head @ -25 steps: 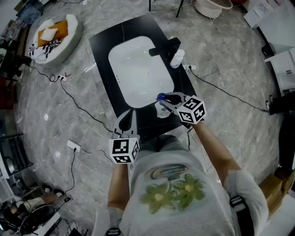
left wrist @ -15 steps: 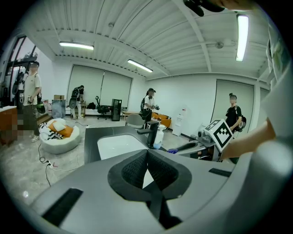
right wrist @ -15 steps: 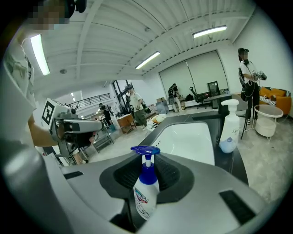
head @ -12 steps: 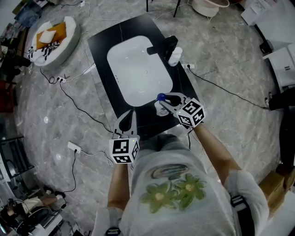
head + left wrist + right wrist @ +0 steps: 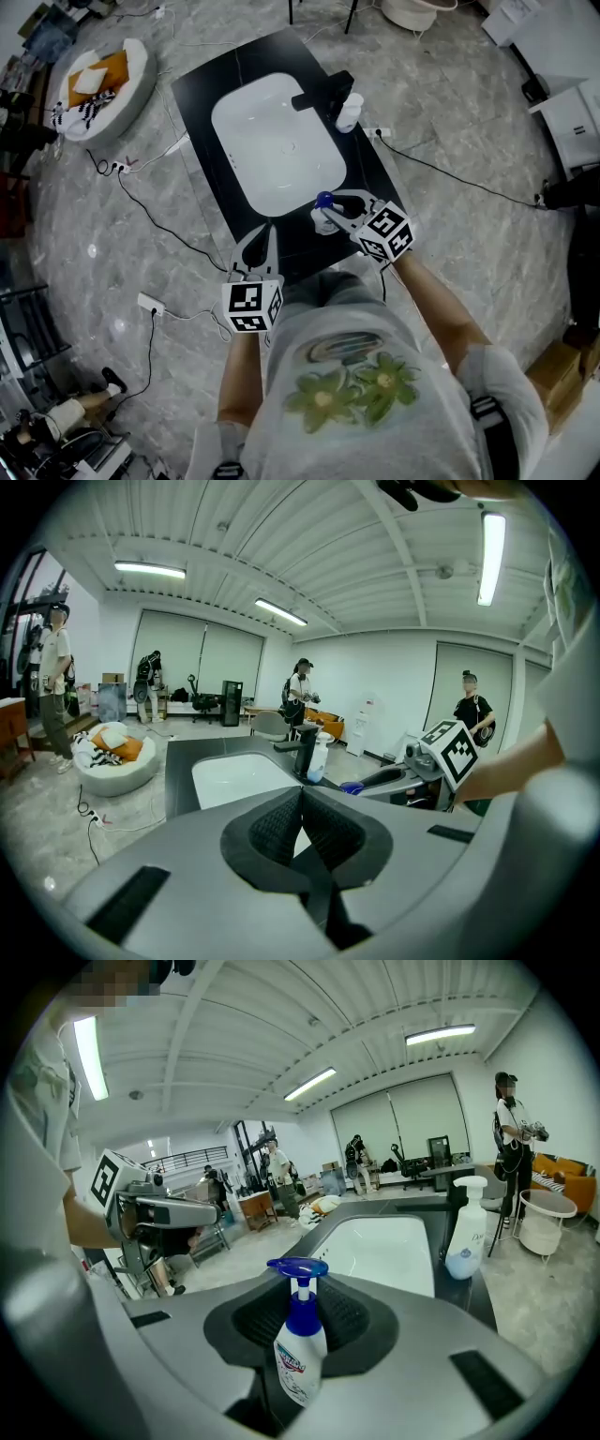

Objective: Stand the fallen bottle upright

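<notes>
Blue pump uppermost, the bottle (image 5: 300,1358) stands roughly upright between the jaws of your right gripper (image 5: 302,1316), which clamp its white body. It seems to rest on the black counter (image 5: 202,94), just beside the white basin (image 5: 272,141). Your left gripper (image 5: 302,803) is closed on nothing.

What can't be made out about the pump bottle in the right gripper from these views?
- Head view: the right gripper covers the pump bottle; only its blue pump head shows.
- Right gripper view: the gripper's body hides the bottle's base, so whether it rests on the black countertop cannot be told.
- Right gripper view: the label print is too small and blurred to read.
</notes>
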`<state>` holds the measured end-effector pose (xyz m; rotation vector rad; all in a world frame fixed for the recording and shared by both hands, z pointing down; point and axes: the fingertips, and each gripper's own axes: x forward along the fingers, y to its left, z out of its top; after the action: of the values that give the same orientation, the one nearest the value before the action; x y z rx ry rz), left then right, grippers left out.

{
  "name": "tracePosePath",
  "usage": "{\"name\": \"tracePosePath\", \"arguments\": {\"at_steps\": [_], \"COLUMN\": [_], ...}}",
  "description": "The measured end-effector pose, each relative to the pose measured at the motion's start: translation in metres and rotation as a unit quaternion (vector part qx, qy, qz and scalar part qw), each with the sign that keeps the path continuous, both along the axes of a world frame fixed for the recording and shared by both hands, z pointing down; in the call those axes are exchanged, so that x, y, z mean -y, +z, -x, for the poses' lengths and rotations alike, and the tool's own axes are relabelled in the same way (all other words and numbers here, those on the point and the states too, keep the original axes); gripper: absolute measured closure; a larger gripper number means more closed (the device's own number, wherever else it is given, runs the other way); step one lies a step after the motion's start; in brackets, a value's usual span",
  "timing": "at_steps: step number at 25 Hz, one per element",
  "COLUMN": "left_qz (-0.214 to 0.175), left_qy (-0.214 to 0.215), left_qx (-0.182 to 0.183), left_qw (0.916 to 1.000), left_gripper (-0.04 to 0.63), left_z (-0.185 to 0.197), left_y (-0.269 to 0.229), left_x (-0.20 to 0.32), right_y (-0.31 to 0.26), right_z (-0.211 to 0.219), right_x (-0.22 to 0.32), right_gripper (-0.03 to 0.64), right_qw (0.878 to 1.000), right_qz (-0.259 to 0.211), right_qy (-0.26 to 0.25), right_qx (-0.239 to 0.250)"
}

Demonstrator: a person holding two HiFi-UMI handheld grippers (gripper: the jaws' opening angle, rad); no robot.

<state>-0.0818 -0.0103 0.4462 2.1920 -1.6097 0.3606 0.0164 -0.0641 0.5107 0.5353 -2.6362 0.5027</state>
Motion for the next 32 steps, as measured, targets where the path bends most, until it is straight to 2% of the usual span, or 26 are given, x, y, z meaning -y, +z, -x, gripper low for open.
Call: {"name": "tracePosePath", "arguments": {"at_steps": [15, 32], "left_qz": [0.001, 0.005], "left_qy": [0.016, 0.023], "left_qx": [-0.002, -0.002], "left_qw": [0.9999, 0.9997], "left_gripper": [0.577, 0.577], "left_z": [-0.011, -0.017], "left_y": [0.004, 0.005], "left_x": [0.003, 0.0], "right_y": [-0.002, -0.004], "right_z": [-0.011, -0.016], "right_x": [-0.013, -0.028], "right_gripper": [0.515, 0.515], "right_qw": [1.0, 0.998], "right_qz": [-0.013, -0.04], "right_qy": [0.007, -0.014], "right_qx": [-0.015, -0.044]}}
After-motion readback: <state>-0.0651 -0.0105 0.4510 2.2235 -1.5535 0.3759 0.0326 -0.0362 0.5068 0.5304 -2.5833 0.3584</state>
